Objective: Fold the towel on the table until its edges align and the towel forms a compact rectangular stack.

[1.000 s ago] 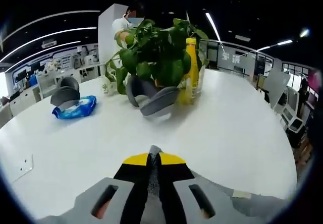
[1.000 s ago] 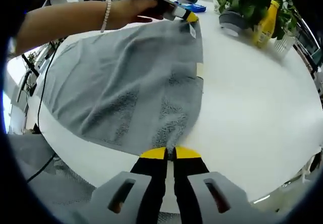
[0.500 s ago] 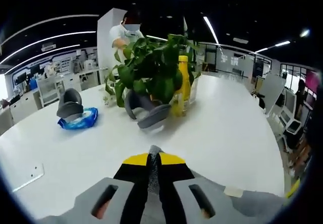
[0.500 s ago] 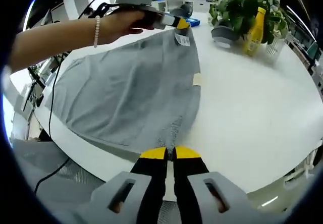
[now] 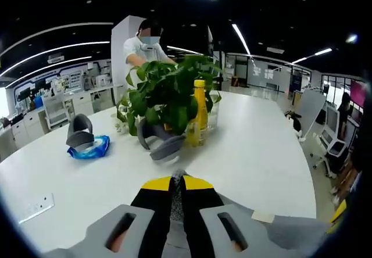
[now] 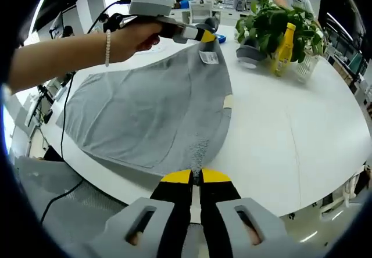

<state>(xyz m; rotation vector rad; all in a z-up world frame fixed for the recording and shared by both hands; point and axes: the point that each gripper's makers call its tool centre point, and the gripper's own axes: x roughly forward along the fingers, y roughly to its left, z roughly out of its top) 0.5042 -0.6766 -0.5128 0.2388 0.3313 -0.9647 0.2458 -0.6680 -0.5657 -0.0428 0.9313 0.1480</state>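
Note:
A grey towel [image 6: 151,110] hangs stretched above the white table [image 6: 285,130], held at two corners. My right gripper [image 6: 196,179] is shut on the near corner at the bottom of the right gripper view. The left gripper [image 6: 206,36], held by a hand with a bead bracelet, pinches the far corner by a white label [image 6: 208,57]. In the left gripper view, my left gripper [image 5: 177,183] is shut on a tuft of grey towel [image 5: 176,199], and more towel [image 5: 290,232] shows at the lower right. The towel's left part sags past the table's edge.
A potted green plant [image 5: 165,92], a yellow bottle [image 5: 196,110] and a grey headset-like object [image 5: 160,144] stand mid-table. A blue packet with a grey object [image 5: 86,144] lies to the left. A person [image 5: 142,43] stands behind the plant. A wall socket plate [image 5: 36,207] lies near.
Both grippers have risen with the towel, lifting it off the table and pulling it tauter. The views have shifted with the hands; the plant and bottle look farther away.

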